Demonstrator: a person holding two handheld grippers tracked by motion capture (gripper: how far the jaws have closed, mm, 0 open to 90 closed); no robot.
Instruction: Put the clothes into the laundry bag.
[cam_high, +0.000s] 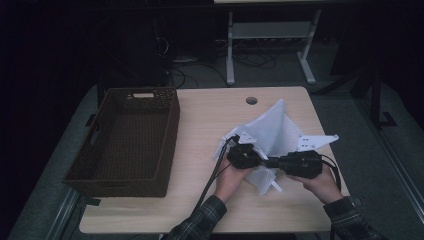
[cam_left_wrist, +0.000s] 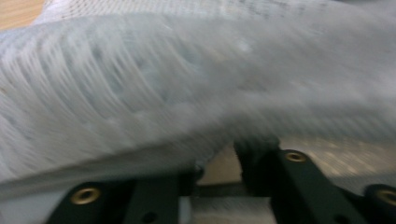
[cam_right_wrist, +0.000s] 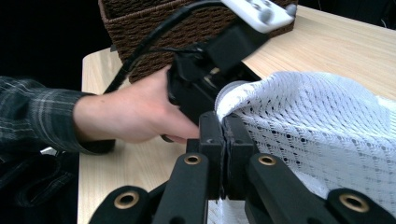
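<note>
White mesh cloth (cam_high: 272, 132) raised in a peak over the worktop's (cam_high: 210, 120) right half; right gripper (cam_right_wrist: 223, 140) pinches its edge, left gripper's (cam_high: 243, 155) jaws blurred, state unclear, apparently spreading it for folding.

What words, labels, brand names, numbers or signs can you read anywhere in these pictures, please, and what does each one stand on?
None can be read: the white mesh cloth, the brown wicker basket, the wooden table, the left gripper and the right gripper show no lettering. The left gripper view is too blurred to show any.
</note>
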